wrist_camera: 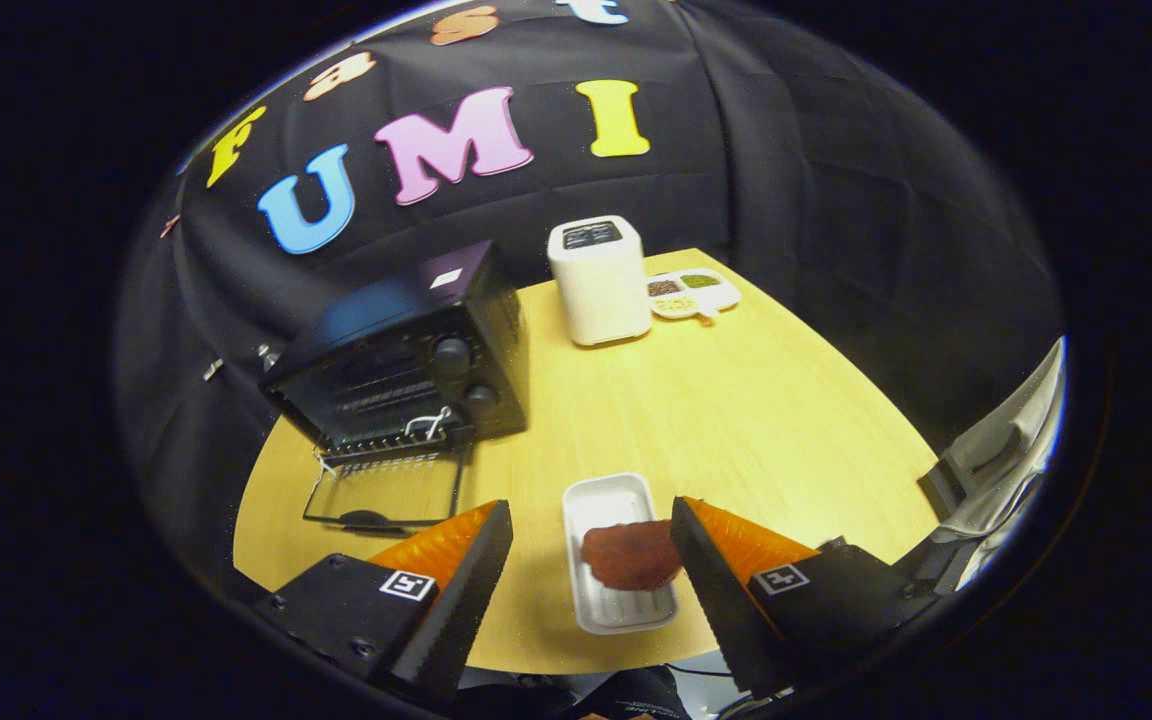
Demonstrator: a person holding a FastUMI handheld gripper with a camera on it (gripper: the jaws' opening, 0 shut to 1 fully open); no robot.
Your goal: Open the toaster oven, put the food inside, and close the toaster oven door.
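A black toaster oven point(406, 350) stands at the far left of the wooden table point(736, 420), its glass door point(386, 488) folded down flat in front of it and the wire rack showing inside. A flat reddish-brown piece of food point(631, 555) lies in a white tray point(608, 505) near the table's front edge. My gripper point(591, 520) hovers above that tray, open wide, with the food seen between the two fingers and below them. Nothing is held.
A white upright appliance point(598, 280) stands at the back of the table, right of the oven. Beside it lies a small white divided dish point(693, 292) with dark and green fillings. A pale chair point(1011, 450) stands off the table's right edge.
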